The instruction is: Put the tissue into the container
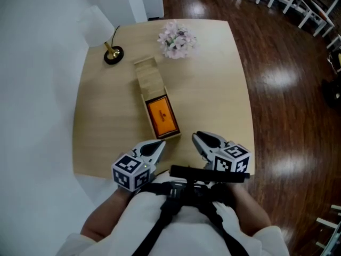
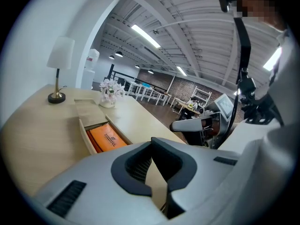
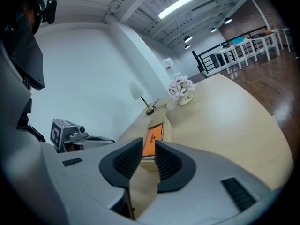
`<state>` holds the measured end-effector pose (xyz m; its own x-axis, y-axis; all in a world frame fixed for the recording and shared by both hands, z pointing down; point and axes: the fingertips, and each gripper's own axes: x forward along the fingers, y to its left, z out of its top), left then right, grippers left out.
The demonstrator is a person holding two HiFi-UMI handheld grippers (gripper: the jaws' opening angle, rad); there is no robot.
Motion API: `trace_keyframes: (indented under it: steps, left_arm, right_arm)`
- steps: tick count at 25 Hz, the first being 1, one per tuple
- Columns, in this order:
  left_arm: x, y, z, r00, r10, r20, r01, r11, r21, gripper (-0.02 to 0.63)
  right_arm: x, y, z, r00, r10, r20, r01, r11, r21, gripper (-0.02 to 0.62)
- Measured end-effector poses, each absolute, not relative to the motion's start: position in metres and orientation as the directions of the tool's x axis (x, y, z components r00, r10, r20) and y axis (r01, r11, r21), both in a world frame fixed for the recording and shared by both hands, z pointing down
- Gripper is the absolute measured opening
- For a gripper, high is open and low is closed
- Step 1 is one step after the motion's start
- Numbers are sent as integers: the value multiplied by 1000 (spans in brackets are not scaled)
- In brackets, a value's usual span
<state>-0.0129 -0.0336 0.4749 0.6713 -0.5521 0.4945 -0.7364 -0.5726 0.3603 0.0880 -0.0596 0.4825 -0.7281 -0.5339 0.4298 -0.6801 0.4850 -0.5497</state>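
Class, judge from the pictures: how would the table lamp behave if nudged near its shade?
Probably top-heavy: the lamp has a broad shade on a thin stem over a small round base, so it may tip. Pushed low at the base, it would likelier slide on the smooth table.

**Wooden container with orange tissue pack, one set**

Container [image 1: 145, 73]: a long, narrow box of pale wood. It lies flat near the middle of the table [image 1: 213, 79], with its long axis running from near to far and the far end angled slightly left. The near half is open at the top and edged by thin side walls. A plain wood lid panel takes up the far half; whether it covers the box there or is slid out beyond it cannot be told.

Tissue pack [image 1: 162, 116]: a flat, bright orange rectangle with small dark print on its top face. It lies level inside the open near half and fills it almost from wall to wall.
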Motion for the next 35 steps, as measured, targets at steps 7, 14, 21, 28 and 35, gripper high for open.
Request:
trace_keyframes:
  steps: [7, 14, 21, 28, 35]
  left_arm:
    - [-14, -34, 476, 676, -544, 497, -731, -578, 362, 0]
    - [-15, -34, 477, 677, -544, 495, -732, -571, 372, 0]
    - [-12, -33, 478, 684, -533, 498, -723, -582, 372, 0]
    - [-15, -34, 479, 679, -538, 500, -729, -576, 371, 0]
    - [-17, -32, 478, 673, -539, 506, -735, -566, 374, 0]
  right_arm:
    - [92, -60, 491, -694, -537, 479, -717, 452, -532, 0]
    - [88, -58, 495, -695, -514, 503, -718, 473, -510, 0]
    - [86, -56, 497, -696, -493, 522, -718, 494, -490, 0]
    - [81, -56, 498, -698, -475, 536, -715, 513, -476, 0]
    - [77, -54, 499, -702, -458, 546, -709, 528, -468, 0]
